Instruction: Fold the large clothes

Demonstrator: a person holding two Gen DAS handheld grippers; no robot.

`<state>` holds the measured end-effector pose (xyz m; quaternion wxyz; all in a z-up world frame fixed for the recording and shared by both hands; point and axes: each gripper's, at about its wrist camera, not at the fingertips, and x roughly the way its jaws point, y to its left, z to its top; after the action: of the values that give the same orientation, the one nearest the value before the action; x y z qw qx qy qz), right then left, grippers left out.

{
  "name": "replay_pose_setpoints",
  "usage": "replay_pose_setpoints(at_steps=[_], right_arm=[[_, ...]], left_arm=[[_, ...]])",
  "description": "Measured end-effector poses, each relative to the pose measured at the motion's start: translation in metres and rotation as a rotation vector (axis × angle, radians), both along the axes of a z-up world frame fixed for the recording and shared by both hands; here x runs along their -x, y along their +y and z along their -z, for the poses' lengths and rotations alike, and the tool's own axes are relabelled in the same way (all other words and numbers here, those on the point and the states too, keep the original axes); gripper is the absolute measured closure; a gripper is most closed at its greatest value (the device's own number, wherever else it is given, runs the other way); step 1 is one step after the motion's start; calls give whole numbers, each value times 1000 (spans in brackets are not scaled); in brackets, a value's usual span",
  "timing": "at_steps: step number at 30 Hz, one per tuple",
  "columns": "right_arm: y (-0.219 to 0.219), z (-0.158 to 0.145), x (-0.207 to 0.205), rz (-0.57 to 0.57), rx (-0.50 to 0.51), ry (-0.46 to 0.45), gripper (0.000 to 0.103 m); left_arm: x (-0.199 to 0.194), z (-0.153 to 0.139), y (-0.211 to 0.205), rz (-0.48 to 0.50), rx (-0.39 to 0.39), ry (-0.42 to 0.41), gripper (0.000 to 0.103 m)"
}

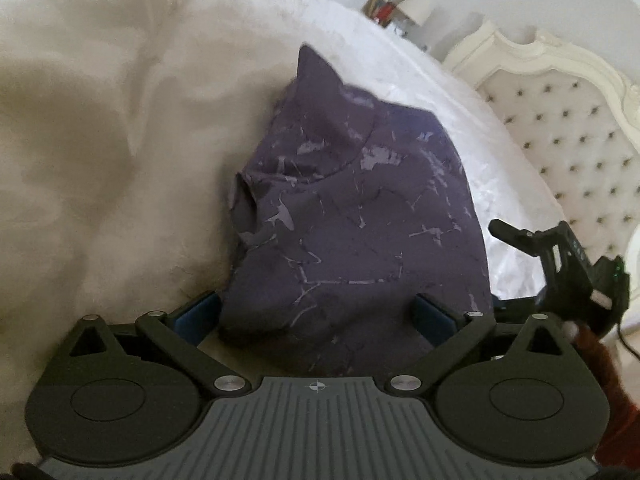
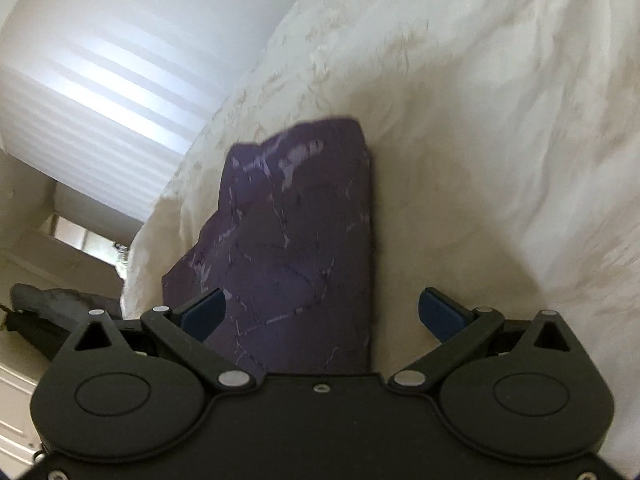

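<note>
- Two hand-held grippers hang over a bed, both tipped downward at a purple garment [image 1: 352,208] that lies folded on the cream bedspread [image 1: 100,140]
- Left gripper [image 1: 320,316]: its jaws are spread as wide as they go; the blue pads [image 1: 200,312] stand at either side of the garment's near end, the cloth lies between them, and neither pad presses on it
- Right gripper [image 2: 320,314]: jaws likewise spread wide, nothing pinched; the left-hand blue fingertip [image 2: 204,312] overlaps the garment's near corner in the right wrist view, the other one sits over bare bedspread, clear of the cloth
- The garment is dark purple with pale, scratchy streaks; from the left wrist view it looks like a compact bundle with a pointed bit sticking up at the far end and a curved seam across the upper half
- From the right wrist view the same garment [image 2: 296,248] shows a long straight edge on its right side and a ragged, stepped edge on its left
- The right gripper's black body [image 1: 560,256] appears at the right edge of the left wrist view, just beside the garment
- A white tufted headboard [image 1: 560,128] with a carved frame stands beyond the bed
- A window blind [image 2: 92,92] glows behind the bed's far edge
- A dark heap [image 2: 60,300] lies low at the left of the right wrist view; I cannot tell what it is
</note>
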<state>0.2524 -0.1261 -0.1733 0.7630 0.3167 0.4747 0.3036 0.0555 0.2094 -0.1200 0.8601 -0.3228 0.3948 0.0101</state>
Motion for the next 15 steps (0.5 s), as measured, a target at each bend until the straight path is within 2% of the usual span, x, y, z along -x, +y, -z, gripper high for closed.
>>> replay_pose_setpoints(at_steps=[3, 11, 15], right_arm=[[3, 8, -2, 0, -47, 18, 0], [29, 20, -12, -74, -111, -7, 0], [42, 18, -11, -104, -88, -24, 0]], left_arm=[[-16, 14, 6, 21, 86, 32, 0], [-35, 28, 19, 55, 172, 25, 0], [-35, 31, 23, 72, 230, 6, 1]])
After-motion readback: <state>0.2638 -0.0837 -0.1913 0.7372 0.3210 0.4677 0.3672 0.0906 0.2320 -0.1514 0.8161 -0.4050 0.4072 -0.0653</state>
